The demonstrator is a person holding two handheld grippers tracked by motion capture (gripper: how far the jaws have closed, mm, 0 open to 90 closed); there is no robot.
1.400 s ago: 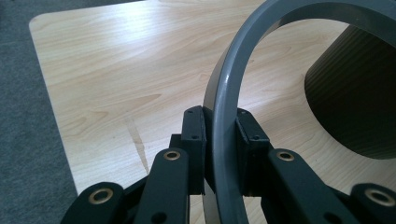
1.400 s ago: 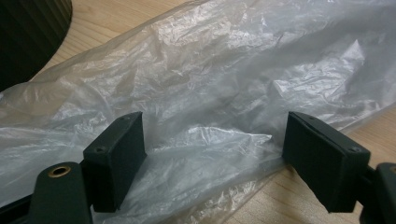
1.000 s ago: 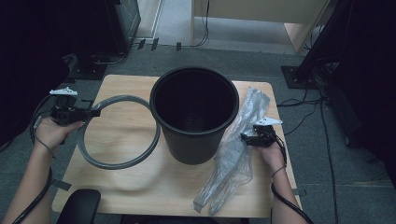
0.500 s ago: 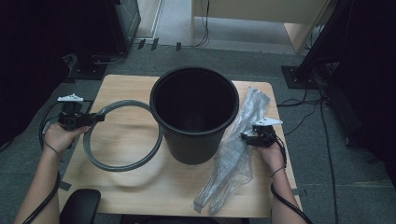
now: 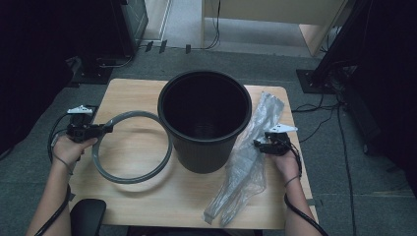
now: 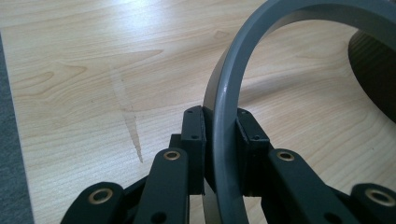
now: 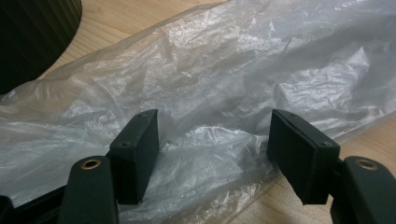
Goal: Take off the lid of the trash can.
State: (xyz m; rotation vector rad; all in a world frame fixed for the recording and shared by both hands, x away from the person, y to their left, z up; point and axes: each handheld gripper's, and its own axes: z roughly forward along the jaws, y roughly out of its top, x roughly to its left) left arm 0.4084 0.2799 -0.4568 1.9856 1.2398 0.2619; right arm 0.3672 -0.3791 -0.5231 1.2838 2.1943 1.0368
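Since the earlier frames the left gripper (image 5: 105,130) has carried the grey ring (image 5: 132,147) lower and nearer the person, so the ring now lies close over the wooden table (image 5: 147,196). Its jaws are clamped on the ring's band, one pad on each face, as the left gripper view shows (image 6: 223,154). Whether the ring's far arc rests on the wood or hangs just above it is hard to tell from above.

The right gripper (image 5: 256,143) has kept its place, and its jaws have just been closing. They stand apart over the clear plastic bag (image 5: 248,162), with crumpled film between the pads (image 7: 212,154) but not yet pinched.

Ahead of both grippers, between them, stands the black bucket (image 5: 204,123); the ring's far edge comes just beside its wall. The bag runs along the table's right edge, past the right gripper both ways. Open wood lies inside the ring and along the near edge.

Counted: one ring, one bucket, one bag, two grippers.
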